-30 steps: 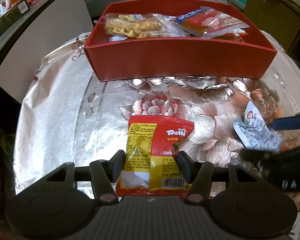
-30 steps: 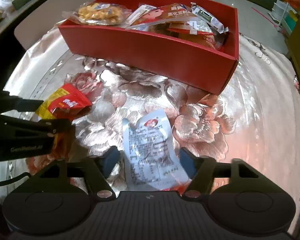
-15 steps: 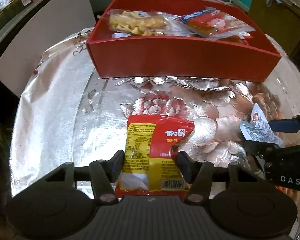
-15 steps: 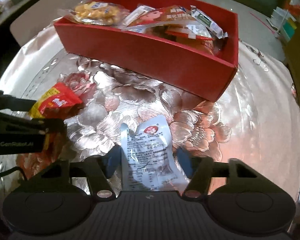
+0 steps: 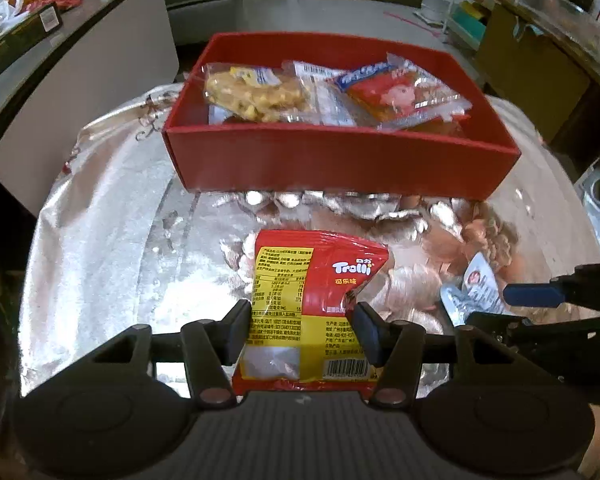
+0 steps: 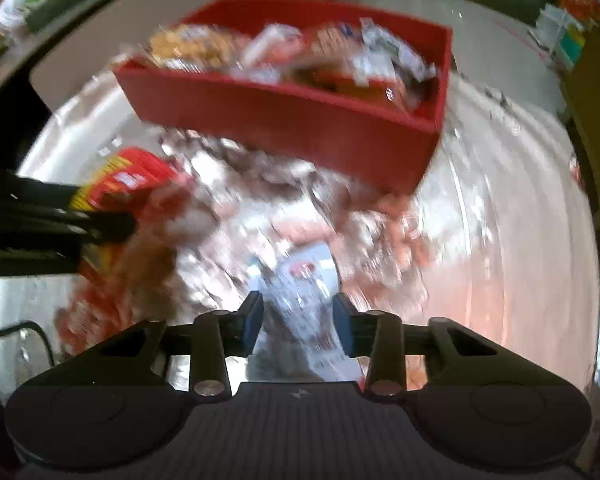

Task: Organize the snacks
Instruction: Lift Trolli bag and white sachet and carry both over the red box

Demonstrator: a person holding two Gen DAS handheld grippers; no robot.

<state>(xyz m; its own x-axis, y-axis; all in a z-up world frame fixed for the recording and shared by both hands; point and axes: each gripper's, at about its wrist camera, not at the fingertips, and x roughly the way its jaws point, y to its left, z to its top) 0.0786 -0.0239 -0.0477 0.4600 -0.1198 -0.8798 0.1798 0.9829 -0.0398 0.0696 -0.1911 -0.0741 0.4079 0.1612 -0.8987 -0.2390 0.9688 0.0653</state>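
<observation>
The left gripper (image 5: 302, 322) is clamping a red-and-yellow Trolli candy packet (image 5: 314, 304) in front of the red rectangular cardboard box (image 5: 340, 160), which is holding several wrapped snacks. The right gripper (image 6: 298, 318) is pinching what seems, through heavy blur, a white printed sachet (image 6: 304, 304), also in front of that box, above the silvery floral tablecloth (image 5: 100, 240).
</observation>
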